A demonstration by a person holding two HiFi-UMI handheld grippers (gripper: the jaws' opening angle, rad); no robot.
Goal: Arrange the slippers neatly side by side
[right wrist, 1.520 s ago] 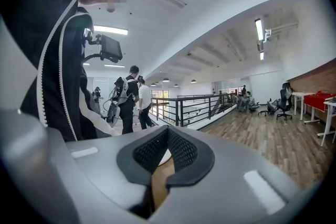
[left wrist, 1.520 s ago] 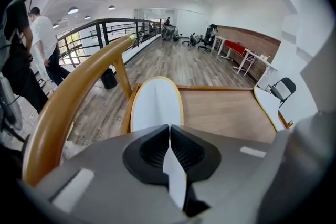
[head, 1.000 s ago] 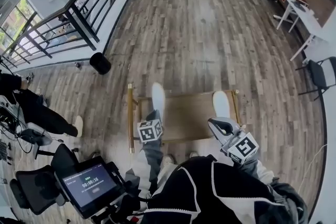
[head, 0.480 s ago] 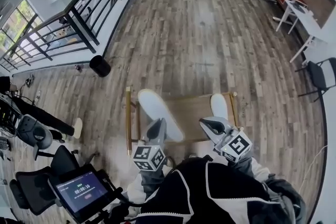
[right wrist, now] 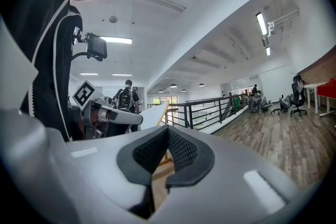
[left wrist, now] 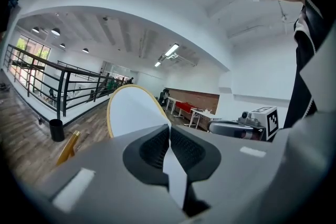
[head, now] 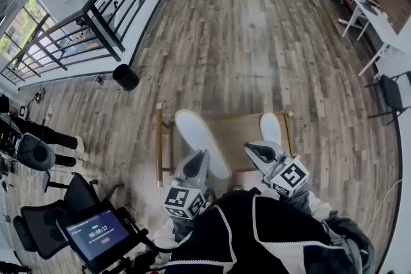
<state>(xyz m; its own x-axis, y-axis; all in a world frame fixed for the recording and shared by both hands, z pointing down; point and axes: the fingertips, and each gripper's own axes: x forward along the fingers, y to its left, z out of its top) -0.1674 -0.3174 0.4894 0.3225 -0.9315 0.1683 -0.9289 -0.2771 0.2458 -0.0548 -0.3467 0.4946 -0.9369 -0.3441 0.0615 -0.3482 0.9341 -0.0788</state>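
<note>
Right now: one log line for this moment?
left gripper: jaws shut on slipper, held above rack | right gripper: jaws shut, empty | other slipper: flat on rack | pair: not aligned

Low table (head: 244,138) directly before you: the right slipper (head: 270,127) lies on its right end, just ahead of your right gripper (head: 258,150); the left slipper (head: 202,141), clamped in your left gripper (head: 198,162), slants above its left half.

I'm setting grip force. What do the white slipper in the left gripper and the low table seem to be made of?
White flat slipper with tan rim: probably thin foam or fabric, matte; it looks sheet-thin where the left gripper pinches it. Low brown table: likely wood, matte; its gold-coloured side rail looks shiny, perhaps metal.
</note>
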